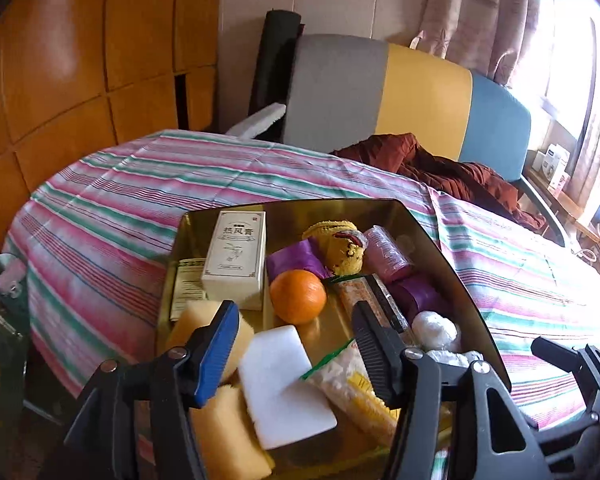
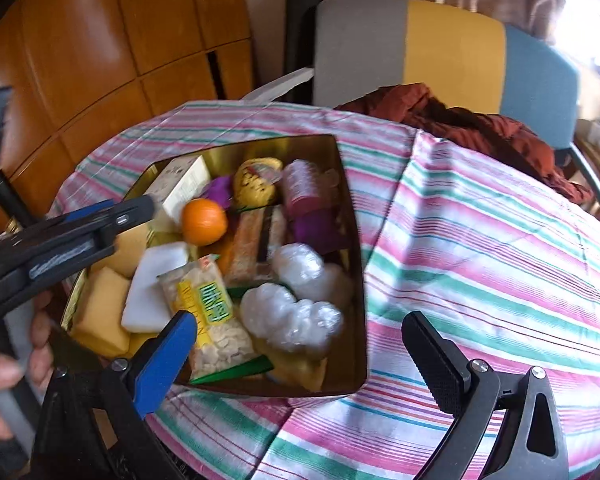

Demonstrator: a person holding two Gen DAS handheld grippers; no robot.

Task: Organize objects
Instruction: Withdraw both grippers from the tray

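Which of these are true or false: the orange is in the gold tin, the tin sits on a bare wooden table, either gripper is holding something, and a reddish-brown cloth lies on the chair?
1. The orange lies inside the gold tin. True.
2. The tin sits on bare wood. False: it rests on a striped tablecloth.
3. A gripper holds something. False: the left gripper and the right gripper are both open, pads gripping nothing.
4. A reddish-brown cloth lies on the colourful chair. True.

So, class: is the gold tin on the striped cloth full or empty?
Full. The tin is crowded with things: an orange, a white box, sponges, a snack packet and plastic-wrapped bundles. Hardly any bare floor shows.
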